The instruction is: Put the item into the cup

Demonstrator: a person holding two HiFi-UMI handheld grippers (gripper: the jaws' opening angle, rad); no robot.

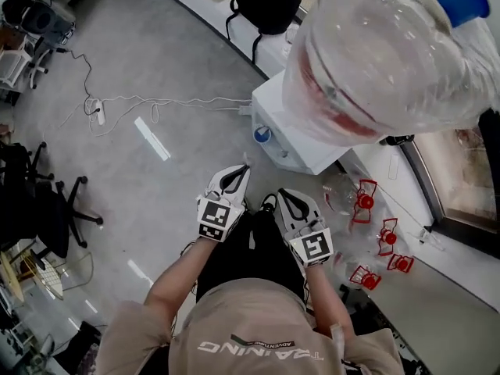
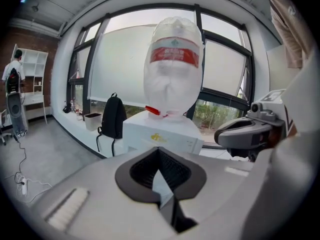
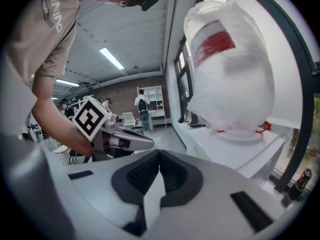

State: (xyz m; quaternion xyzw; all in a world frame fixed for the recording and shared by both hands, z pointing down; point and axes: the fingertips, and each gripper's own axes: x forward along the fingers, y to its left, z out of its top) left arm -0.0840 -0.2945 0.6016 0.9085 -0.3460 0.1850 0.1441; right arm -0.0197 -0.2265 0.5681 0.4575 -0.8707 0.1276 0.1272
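Grey floor, no cup visible; left gripper and right gripper empty, jaws pressed together. I'd spread one before trying the red bits at 3 o'clock.

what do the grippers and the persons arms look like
The left gripper and right gripper match: rounded white-grey shells with black ribbed pads lining the jaws. Each carries a cube with black-and-white square markers. No cables show. The person wears a beige short-sleeved T-shirt with white lettering, leaving the forearms bare.
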